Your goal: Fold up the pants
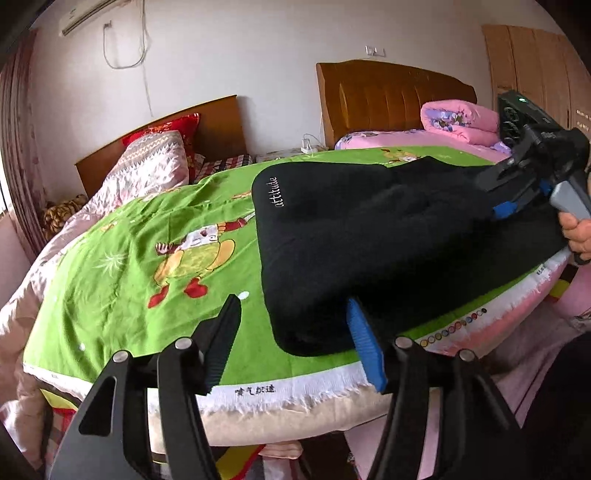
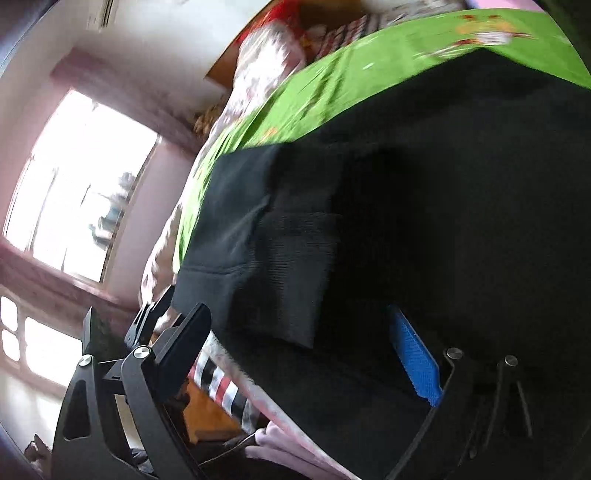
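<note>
Left gripper (image 1: 293,325) sits at the near edge of the bed with its jaws spread wide, blue pad of one finger against the near hem of the black pants (image 1: 369,236), other finger out over the green cartoon sheet (image 1: 122,266); I see nothing clamped between them. Pants lie folded flat on that sheet, "attitude" lettering on the left end, running off toward the right edge of the bed. Right gripper (image 1: 496,195) is over the far right end of the pants, held by a hand (image 1: 578,236); from my left wrist view I can't tell its jaw state. Right wrist view is tilted and blurred: right gripper's jaws look apart there, blue pad down on dark cloth, black finger off the edge, a ribbed cuff of the pants between them but not pinched. White fringe of the sheet hangs over the near edge. Further back left, a patterned quilt (image 1: 147,166) and red pillow (image 1: 166,129) by a wooden headboard (image 1: 221,122). Beyond on the right, a second padded headboard (image 1: 388,96) with a folded pink quilt (image 1: 458,120), then wardrobe doors (image 1: 532,62). Air conditioner (image 1: 88,16) high on the wall.
</note>
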A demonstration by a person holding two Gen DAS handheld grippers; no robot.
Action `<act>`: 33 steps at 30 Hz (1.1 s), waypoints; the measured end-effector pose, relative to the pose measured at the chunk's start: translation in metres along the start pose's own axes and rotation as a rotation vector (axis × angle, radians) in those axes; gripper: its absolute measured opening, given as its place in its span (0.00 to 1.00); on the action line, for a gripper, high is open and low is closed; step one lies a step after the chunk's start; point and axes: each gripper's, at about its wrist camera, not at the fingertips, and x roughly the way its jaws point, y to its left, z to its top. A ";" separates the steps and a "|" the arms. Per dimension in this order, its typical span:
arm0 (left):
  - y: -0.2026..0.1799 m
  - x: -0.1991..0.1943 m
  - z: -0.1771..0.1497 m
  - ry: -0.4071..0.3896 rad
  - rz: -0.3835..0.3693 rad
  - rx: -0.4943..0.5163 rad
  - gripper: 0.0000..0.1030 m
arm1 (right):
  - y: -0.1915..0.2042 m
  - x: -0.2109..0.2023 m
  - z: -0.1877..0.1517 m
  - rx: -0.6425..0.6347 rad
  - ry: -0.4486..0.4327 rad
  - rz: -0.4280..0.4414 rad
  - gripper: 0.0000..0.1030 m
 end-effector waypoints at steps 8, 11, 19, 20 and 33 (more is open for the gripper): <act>0.017 -0.008 -0.011 0.015 0.006 -0.046 0.67 | -0.003 -0.009 -0.003 -0.014 -0.154 0.033 0.18; 0.015 -0.005 -0.015 0.036 -0.006 -0.051 0.67 | 0.014 -0.025 -0.002 -0.042 -0.228 0.046 0.15; 0.002 0.017 0.007 0.064 0.036 -0.110 0.68 | 0.076 -0.073 0.010 -0.196 -0.384 0.070 0.15; 0.009 0.020 0.010 0.065 0.048 -0.155 0.68 | 0.078 -0.081 0.009 -0.204 -0.404 0.070 0.15; 0.011 0.034 0.005 0.121 0.083 -0.187 0.95 | -0.043 -0.062 -0.048 0.014 -0.337 -0.101 0.14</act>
